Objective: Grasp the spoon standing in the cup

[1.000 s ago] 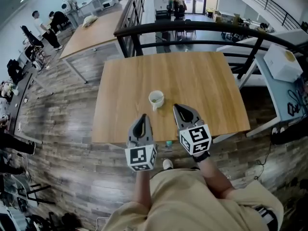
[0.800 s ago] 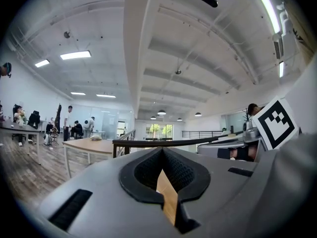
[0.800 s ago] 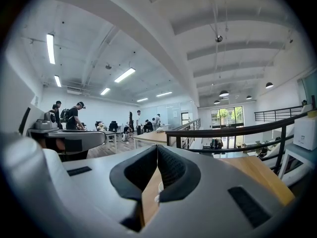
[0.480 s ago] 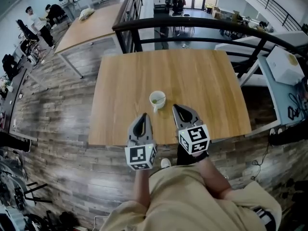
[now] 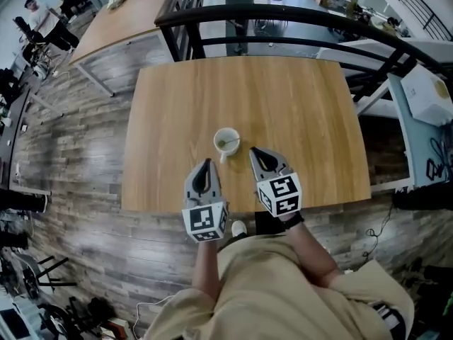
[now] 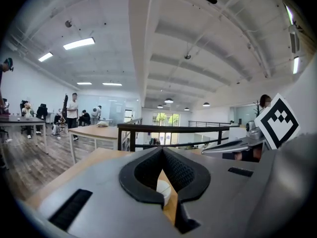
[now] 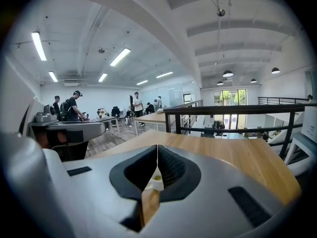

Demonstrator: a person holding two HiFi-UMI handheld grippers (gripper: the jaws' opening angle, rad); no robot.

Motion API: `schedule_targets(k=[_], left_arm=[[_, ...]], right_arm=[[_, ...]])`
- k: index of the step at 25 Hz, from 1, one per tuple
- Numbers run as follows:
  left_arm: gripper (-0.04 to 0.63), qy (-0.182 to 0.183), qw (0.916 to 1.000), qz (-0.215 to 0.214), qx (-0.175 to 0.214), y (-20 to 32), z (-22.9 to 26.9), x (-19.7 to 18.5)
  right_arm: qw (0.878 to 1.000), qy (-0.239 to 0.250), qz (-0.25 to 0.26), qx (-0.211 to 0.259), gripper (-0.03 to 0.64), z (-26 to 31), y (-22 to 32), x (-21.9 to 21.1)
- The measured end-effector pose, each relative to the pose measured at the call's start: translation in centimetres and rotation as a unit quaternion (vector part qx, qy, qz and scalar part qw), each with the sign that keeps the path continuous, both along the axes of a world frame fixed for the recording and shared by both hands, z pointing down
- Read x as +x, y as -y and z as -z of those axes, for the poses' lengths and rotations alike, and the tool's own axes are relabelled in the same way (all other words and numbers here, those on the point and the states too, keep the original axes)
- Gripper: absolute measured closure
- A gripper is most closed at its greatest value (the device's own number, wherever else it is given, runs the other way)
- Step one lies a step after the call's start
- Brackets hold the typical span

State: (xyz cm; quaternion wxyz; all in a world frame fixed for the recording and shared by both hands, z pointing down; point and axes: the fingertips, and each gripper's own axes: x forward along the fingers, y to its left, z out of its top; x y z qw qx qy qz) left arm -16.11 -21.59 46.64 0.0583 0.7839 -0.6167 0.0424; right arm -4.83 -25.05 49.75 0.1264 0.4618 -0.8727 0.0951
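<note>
Two grippers hover over the near edge of a wooden table (image 5: 283, 98), both in the lower middle of the head view. The left gripper (image 5: 207, 163) sits just left of centre with its jaws together and nothing between them. The right gripper (image 5: 253, 151) sits just right of centre, its jaws likewise closed on nothing. Each points toward the top of the frame.

Between their tips and slightly above them stands a white cup (image 5: 226, 141), near both grippers but touching neither. Inside it a thin spoon (image 5: 228, 144) shows only as a small greenish sliver leaning across the opening; its shape is too small to tell.

In the left gripper view, the left gripper (image 6: 161, 150) has its tips meeting, and the cup (image 6: 163, 190) shows pale through the gap below them. In the right gripper view, the right gripper (image 7: 157, 148) is also closed at the tip, with the cup (image 7: 154, 183) low in the centre.

A dark railing (image 5: 283, 20) crosses the top of the head view beyond the table.
</note>
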Motion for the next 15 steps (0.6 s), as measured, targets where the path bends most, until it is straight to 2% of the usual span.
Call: schedule_targets(k=[3, 15], left_arm=[[0.591, -0.003, 0.9999, 0.009, -0.012, 1.5, -1.2, 0.3], [0.591, -0.001, 0.9994, -0.017, -0.03, 6.9, -4.8, 1.7]], right_arm=[[1.0, -0.01, 0.003, -0.022, 0.601, -1.9, 1.3, 0.2], [0.995, -0.035, 0.012, -0.088, 0.6, -8.1, 6.8, 0.3]])
